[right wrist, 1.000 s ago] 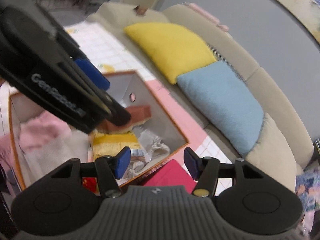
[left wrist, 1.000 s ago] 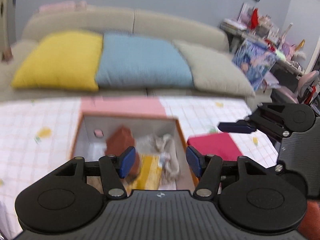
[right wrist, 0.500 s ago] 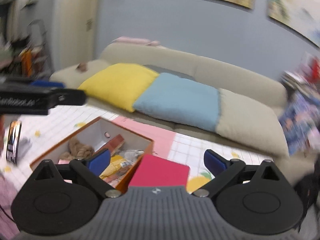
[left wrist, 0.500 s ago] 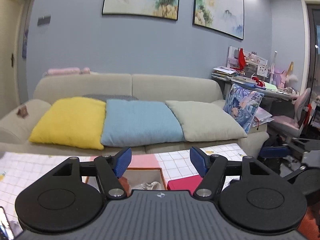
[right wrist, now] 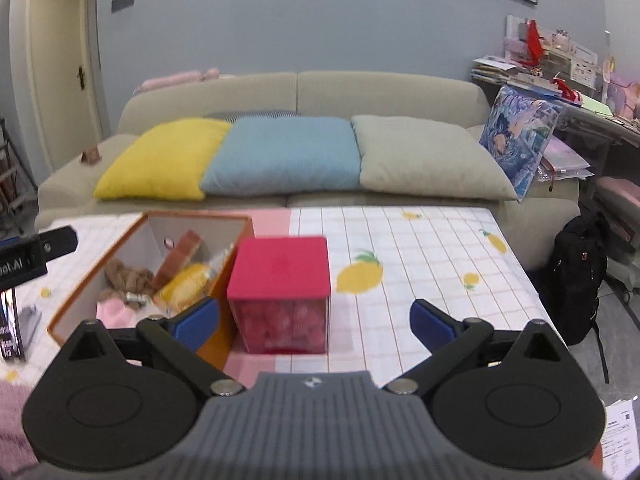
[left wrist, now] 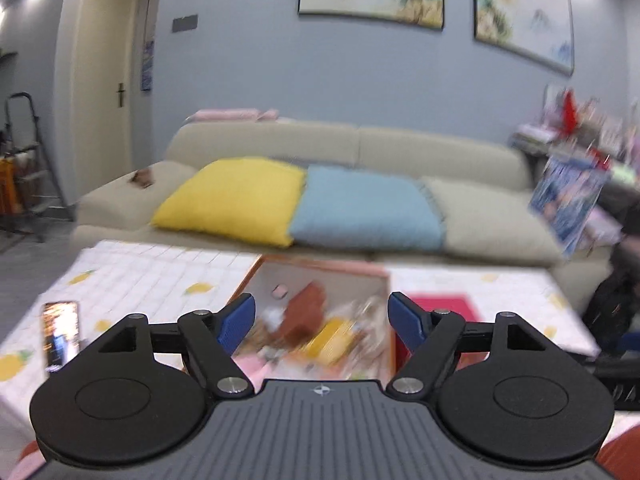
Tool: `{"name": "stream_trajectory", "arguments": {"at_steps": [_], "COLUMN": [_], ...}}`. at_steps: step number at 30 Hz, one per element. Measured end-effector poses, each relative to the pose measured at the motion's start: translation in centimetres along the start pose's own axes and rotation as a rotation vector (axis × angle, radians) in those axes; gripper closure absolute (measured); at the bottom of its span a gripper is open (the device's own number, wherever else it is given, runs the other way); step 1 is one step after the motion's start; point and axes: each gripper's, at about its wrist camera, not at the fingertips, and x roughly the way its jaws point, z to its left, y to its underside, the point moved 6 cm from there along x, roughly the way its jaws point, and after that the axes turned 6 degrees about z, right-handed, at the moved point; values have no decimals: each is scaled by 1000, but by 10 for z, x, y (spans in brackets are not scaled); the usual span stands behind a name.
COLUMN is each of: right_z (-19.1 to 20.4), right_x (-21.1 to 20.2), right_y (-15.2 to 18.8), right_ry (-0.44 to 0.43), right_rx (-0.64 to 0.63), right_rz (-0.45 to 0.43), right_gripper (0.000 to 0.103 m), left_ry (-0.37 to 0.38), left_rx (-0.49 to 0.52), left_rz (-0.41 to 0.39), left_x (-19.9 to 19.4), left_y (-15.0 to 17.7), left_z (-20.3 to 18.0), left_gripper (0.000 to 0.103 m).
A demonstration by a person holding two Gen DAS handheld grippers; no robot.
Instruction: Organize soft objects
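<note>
Orange-rimmed and open, the storage box (right wrist: 132, 256) sits on the lemon-print tablecloth (right wrist: 420, 264) with yarn, a yellow bundle and pink fabric inside, touching or just beside a pink-lidded clear box (right wrist: 282, 280). Both grippers hover back from it between steps, the next move apparently being to pick another soft item. Left gripper (left wrist: 320, 322) and right gripper (right wrist: 316, 320) have just been opening and stand wide, holding nothing.

A white tablecloth (right wrist: 420, 248) with a pale grid and yellow lemons covers the table. On it stand an orange-edged box (right wrist: 224, 280), white inside, and a clear cube (right wrist: 284, 276) with a crimson lid. Yellow (right wrist: 160, 160), light blue (right wrist: 284, 152) and beige (right wrist: 424, 160) cushions line the beige sofa (right wrist: 320, 92) under a blue-grey wall (right wrist: 320, 20).
</note>
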Motion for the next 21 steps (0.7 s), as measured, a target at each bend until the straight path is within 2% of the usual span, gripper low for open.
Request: {"name": "stream_trajectory", "arguments": {"at_steps": [6, 9, 14, 16, 21], "right_z": [3, 6, 6, 3, -1], "right_x": [1, 5, 21, 27, 34], "right_y": [20, 27, 41, 47, 54], "right_ry": [11, 13, 37, 21, 3], "right_rx": [-13, -36, -47, -35, -12], "right_rz": [9, 20, 89, 126, 152], "right_gripper": [3, 3, 3, 3, 3], "left_ry": [25, 22, 4, 6, -1], "left_rx": [6, 24, 82, 100, 123], "left_rz": [119, 163, 252, 287, 321], "left_x": [5, 11, 21, 25, 27], "left_y": [25, 36, 56, 65, 73], "left_z": [1, -1, -10, -14, -20], "left_gripper": [12, 6, 6, 6, 6]}}
